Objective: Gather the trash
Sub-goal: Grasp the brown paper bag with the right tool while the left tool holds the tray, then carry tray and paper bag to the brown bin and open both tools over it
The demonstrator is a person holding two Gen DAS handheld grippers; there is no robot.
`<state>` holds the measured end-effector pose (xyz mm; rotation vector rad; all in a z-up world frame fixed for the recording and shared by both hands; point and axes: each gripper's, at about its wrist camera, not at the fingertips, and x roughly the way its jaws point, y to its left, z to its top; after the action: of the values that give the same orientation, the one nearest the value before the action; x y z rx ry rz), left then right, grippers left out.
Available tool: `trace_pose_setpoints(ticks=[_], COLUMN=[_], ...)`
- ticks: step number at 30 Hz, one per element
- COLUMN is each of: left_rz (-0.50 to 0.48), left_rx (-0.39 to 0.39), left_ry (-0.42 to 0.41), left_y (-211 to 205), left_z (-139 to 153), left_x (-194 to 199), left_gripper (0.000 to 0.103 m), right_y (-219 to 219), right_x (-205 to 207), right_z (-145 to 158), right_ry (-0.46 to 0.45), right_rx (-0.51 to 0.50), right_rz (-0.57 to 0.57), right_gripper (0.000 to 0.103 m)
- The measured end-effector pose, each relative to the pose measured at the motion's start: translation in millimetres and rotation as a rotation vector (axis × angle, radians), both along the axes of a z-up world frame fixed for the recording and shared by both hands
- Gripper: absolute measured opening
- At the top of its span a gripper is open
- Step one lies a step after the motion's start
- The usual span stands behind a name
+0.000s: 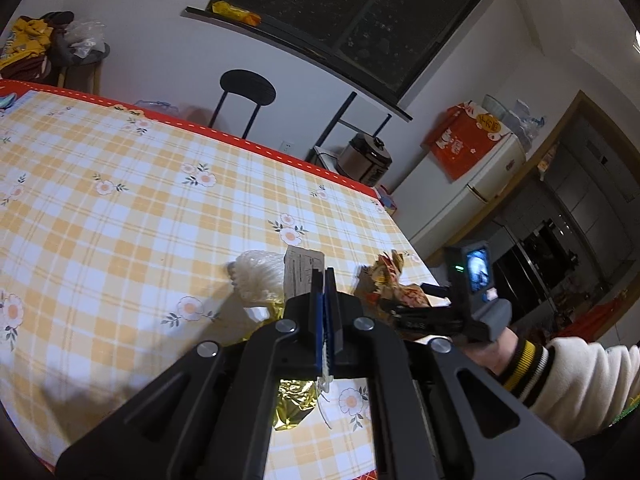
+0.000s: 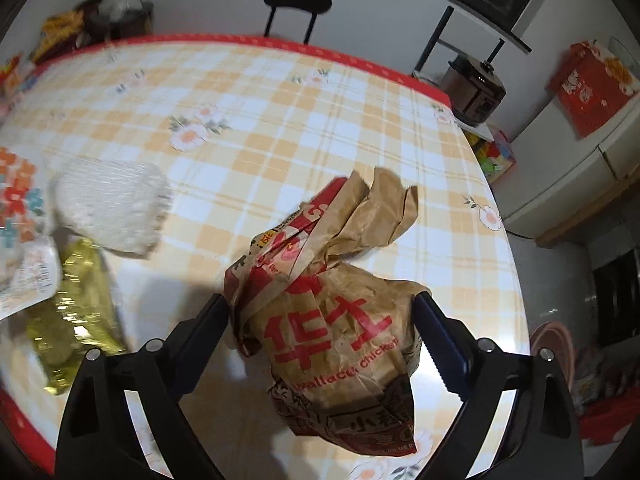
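Pinching a slip of printed paper between its shut blue pads, the left gripper hangs above the checked tablecloth, the paper standing up past the fingertips. Below it lie a white foam net and a crumpled gold foil wrapper, the two near each other on the cloth. To the right in the left wrist view, the person's right hand, in a cream sleeve with striped cuff, holds the other tool over a crumpled brown paper bag. From the right wrist view, the right gripper has its jaws spread wide on either side of that paper bag, which bears red printed characters and lies on the tablecloth near the table's right edge. The fingers stand right at the bag's sides; whether the pads press on it cannot be told. The foam net and the gold wrapper lie to the left of the bag, well apart from it. A black chair stands beyond the far edge.
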<state>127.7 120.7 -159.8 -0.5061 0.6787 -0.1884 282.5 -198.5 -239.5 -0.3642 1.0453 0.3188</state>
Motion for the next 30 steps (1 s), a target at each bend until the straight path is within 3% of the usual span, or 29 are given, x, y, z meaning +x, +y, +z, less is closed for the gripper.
trace_pose_setpoints(ticks=[6, 20, 30], left_rz=[0.012, 0.010, 0.054], left_rx=[0.003, 0.073, 0.091], left_ry=[-0.020, -0.067, -0.095], left_y=[2.5, -28.7, -77.9], left_z=[6.7, 37.0, 59.0], left_x=[-5.9, -21.7, -20.7], left_gripper=[0.005, 0.005, 0.005], right_y=[-14.8, -72.3, -175.7], right_x=[-30.5, -63.0, -63.4], right_z=[29.5, 72.8, 93.2], right_ry=[-0.037, -0.135, -0.205], right_rx=[0.131, 0.278, 0.316], right_rz=[-0.006, -0.078, -0.165], right_gripper=[0.090, 0.090, 0.090])
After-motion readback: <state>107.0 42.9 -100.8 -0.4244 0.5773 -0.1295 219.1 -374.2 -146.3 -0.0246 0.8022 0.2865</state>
